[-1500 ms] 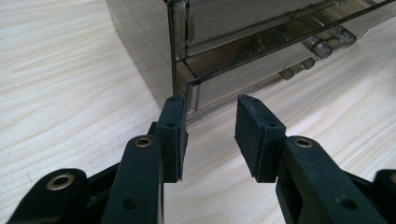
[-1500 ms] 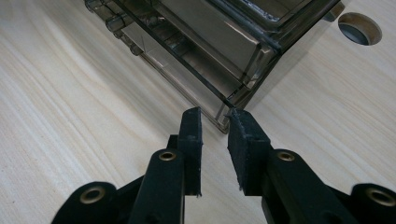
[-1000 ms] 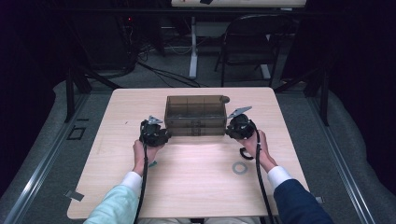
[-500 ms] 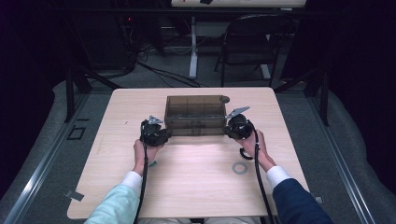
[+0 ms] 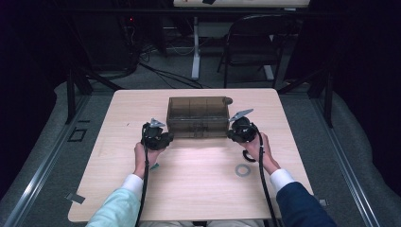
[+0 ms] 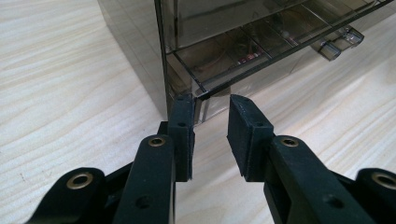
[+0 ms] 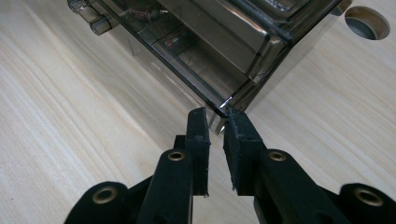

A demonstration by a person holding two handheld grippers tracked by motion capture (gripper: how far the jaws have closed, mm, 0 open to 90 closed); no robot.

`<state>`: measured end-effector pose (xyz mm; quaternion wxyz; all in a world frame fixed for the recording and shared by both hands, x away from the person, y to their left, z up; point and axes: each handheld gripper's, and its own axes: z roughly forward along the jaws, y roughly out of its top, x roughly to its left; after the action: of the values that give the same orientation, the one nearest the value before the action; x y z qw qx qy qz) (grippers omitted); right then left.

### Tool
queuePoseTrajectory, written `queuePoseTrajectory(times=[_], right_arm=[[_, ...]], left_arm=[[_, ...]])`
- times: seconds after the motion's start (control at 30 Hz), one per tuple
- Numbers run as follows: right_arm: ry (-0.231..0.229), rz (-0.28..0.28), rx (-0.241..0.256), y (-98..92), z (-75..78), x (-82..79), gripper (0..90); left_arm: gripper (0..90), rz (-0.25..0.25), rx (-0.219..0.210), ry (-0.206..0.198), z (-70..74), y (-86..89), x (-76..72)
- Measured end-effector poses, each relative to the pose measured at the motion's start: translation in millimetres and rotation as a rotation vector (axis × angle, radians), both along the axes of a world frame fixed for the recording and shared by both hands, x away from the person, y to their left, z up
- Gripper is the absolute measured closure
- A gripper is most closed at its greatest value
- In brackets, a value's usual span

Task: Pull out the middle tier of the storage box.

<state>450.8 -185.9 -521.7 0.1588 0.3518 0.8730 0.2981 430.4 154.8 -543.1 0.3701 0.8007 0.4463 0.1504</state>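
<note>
A person seated at a pale wood-grain table (image 5: 198, 189) works two black handheld grippers against a smoked, translucent plastic drawer box (image 5: 197, 116) standing at the table's middle, toward its far edge. At left, the left gripper (image 5: 163, 137), held by a hand in a light mint sleeve (image 5: 116, 210), sits at the box's near left corner; in the left gripper view its flat, matte rubber-faced jaws stand parted by a clear gap, the left pad touching or just short of the corner's lower edge (image 6: 194, 95), nothing clamped between them. The box is rectangular with glossy walls, inner dividers and small clear drawer pulls (image 6: 338, 42) along its front. At right, the right gripper (image 5: 235, 132), held by a hand in a navy sleeve (image 5: 302, 205), meets the near right corner; its jaws are nearly together, a narrow slit left, their tips at the sharp corner edge (image 7: 224, 105). A flat grey ring (image 5: 243, 170) lies on the table near the right hand.
</note>
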Motion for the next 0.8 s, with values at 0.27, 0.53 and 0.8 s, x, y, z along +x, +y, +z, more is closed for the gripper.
queuePoseTrajectory(times=[0.27,0.53,0.8], right_arm=[[0.013,0.007,0.002,-0.4,1.0,-3.3,81.4],[0.023,0.01,0.002,-1.0,1.7,-5.3,81.6],[0.035,0.018,0.007,-2.6,2.4,-7.8,81.7]], left_arm=[[74.0,-0.001,-0.009,0.01,2.3,2.5,-2.3],[75.4,0.002,-0.003,0.016,3.7,2.5,-6.3],[75.7,-0.005,-0.007,0.027,4.6,3.3,-9.5]])
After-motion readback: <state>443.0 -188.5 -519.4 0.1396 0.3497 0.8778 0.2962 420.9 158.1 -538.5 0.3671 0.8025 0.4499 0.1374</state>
